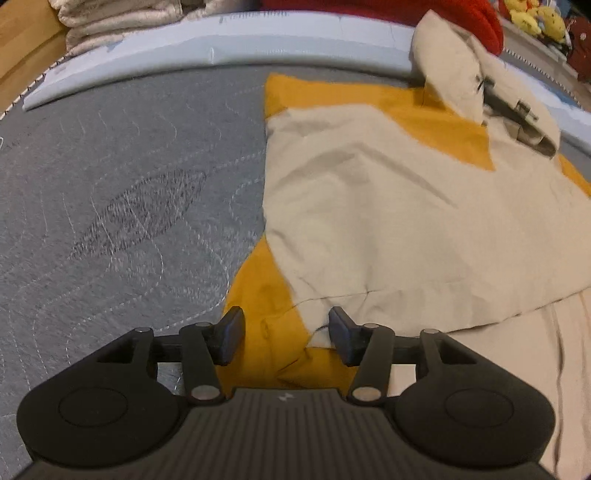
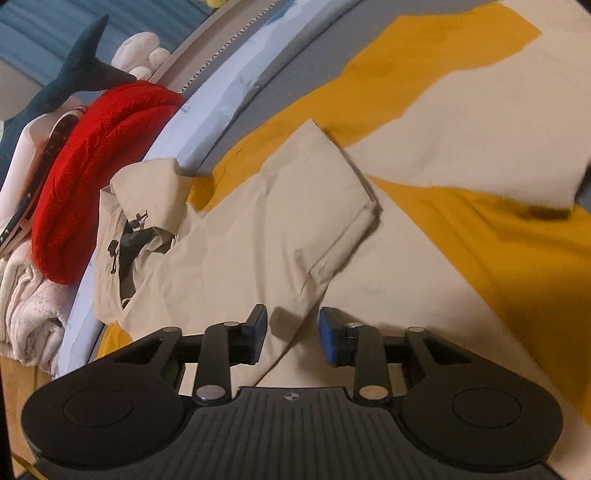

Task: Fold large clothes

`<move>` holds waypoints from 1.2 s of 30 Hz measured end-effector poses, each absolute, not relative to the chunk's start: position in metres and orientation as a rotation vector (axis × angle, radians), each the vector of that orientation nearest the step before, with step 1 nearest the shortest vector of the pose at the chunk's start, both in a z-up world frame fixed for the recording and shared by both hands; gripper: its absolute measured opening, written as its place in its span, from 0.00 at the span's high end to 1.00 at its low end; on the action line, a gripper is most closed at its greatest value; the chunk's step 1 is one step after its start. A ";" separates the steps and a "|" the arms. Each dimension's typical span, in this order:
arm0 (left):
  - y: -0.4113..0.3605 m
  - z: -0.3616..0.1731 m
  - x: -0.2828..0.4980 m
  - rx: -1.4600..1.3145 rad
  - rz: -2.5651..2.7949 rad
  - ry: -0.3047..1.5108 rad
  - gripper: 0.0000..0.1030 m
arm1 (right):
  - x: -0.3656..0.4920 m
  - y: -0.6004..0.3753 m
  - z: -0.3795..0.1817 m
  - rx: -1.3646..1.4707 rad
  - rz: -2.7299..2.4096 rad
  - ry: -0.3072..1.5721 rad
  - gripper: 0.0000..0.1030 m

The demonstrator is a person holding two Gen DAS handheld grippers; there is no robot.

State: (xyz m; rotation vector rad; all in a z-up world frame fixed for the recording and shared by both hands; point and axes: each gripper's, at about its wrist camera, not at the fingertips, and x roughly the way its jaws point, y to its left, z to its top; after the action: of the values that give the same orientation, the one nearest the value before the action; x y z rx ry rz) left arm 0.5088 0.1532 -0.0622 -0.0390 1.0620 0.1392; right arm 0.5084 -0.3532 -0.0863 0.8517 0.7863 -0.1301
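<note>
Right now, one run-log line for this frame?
task: fold jacket | left gripper: open above yellow lining | right gripper: open above beige sleeve | jacket: spread on grey quilt

Surface: grey quilted mat
Edge: pale blue border strip
Beyond: red cushion, shark plush, folded cream blankets, yellow plush toys

Jacket cut off at right edge; hood toggles blurred.
</note>
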 end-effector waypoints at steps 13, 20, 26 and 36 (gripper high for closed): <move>0.135 -0.057 0.508 -0.005 0.106 1.028 0.44 | 0.473 -0.354 -0.034 0.570 -0.605 0.672 0.95; 0.136 -0.073 0.508 -0.009 0.108 1.078 0.44 | 0.504 -0.349 -0.052 0.684 -0.173 0.761 0.86; 0.121 -0.043 0.504 0.015 0.059 0.969 0.44 | 0.516 -0.323 -0.054 0.412 -0.191 0.878 0.79; 0.102 -0.021 0.495 -0.003 0.047 0.938 0.44 | 0.497 -0.341 -0.018 0.425 -0.223 0.775 0.71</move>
State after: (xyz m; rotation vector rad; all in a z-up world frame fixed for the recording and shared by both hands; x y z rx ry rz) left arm 0.4948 0.1018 -0.0206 -0.0033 0.9382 0.0471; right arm 0.4969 -0.3407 -0.0176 0.4246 0.7747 -0.2234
